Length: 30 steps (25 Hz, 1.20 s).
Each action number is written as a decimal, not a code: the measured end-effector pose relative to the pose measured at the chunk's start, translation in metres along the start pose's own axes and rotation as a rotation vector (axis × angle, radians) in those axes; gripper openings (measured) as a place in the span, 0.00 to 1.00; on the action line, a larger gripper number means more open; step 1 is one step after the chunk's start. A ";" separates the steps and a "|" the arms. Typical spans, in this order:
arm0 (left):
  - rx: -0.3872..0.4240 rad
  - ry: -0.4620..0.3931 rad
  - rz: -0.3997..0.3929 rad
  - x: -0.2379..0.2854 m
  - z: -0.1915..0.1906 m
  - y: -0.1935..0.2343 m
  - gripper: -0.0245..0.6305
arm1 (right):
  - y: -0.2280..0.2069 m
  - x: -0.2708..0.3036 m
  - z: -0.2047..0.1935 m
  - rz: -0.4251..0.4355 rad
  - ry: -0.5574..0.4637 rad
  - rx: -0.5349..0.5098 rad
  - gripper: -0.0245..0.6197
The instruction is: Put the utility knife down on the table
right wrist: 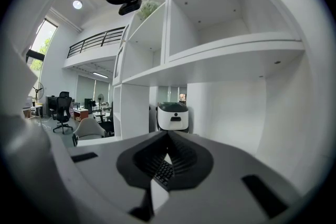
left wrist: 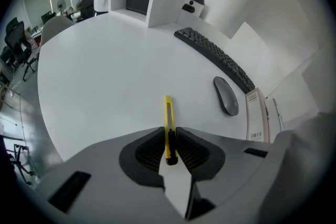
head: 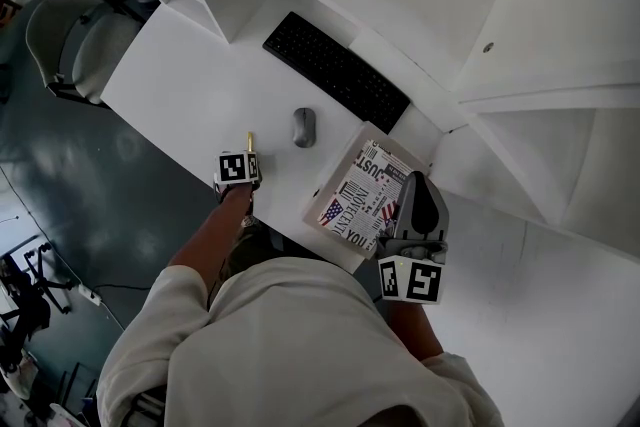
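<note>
A slim yellow utility knife [left wrist: 168, 118] sticks out forward from between the ribbed pads of my left gripper [left wrist: 169, 147], which is shut on its rear end. The gripper points steeply down at the white table [left wrist: 105, 86]. In the head view the knife [head: 250, 141] shows as a short yellow sliver just beyond the left gripper [head: 250, 157], near the table's front edge; whether its tip touches the table I cannot tell. My right gripper [head: 418, 185] hovers over a newspaper-print box [head: 355, 187], held nearly level, its jaws shut [right wrist: 168, 136] with nothing between them.
A grey mouse [head: 304, 127] lies right of the knife, a black keyboard [head: 335, 70] behind it. White shelving [head: 560, 95] lines the back and right. A grey chair [head: 70, 35] stands off the table's left end. Bare table top lies left of the knife.
</note>
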<state>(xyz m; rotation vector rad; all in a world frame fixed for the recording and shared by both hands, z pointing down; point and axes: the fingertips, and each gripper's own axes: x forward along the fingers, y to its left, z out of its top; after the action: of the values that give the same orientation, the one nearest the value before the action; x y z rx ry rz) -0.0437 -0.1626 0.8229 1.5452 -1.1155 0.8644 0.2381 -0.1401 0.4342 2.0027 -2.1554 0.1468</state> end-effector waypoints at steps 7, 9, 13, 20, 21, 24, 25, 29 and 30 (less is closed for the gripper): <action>0.008 -0.003 -0.014 -0.001 0.001 -0.001 0.16 | 0.000 -0.001 0.000 0.001 0.001 0.004 0.04; 0.011 -0.007 -0.021 -0.002 0.001 -0.002 0.18 | 0.000 -0.001 -0.001 0.003 0.001 0.005 0.04; 0.015 -0.016 -0.039 -0.004 0.003 -0.005 0.21 | 0.001 -0.001 -0.001 0.006 0.001 0.005 0.04; 0.022 -0.036 -0.053 -0.013 0.004 -0.007 0.23 | 0.005 -0.003 0.002 0.017 -0.008 0.003 0.04; 0.026 -0.041 -0.054 -0.015 0.005 -0.007 0.23 | 0.006 -0.003 0.003 0.019 -0.009 0.003 0.04; 0.040 -0.058 -0.058 -0.022 0.007 -0.008 0.23 | 0.010 -0.005 0.006 0.025 -0.019 0.002 0.04; 0.047 -0.065 -0.058 -0.025 0.008 -0.009 0.23 | 0.012 -0.005 0.006 0.027 -0.021 0.002 0.04; 0.085 -0.119 -0.058 -0.043 0.017 -0.011 0.22 | 0.018 -0.008 0.010 0.036 -0.030 0.002 0.04; 0.096 -0.138 -0.058 -0.049 0.020 -0.012 0.21 | 0.021 -0.009 0.011 0.039 -0.034 0.003 0.04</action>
<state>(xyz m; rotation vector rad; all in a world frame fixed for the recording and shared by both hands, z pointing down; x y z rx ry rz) -0.0482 -0.1697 0.7695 1.7299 -1.1351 0.7916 0.2174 -0.1319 0.4225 1.9790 -2.2177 0.1219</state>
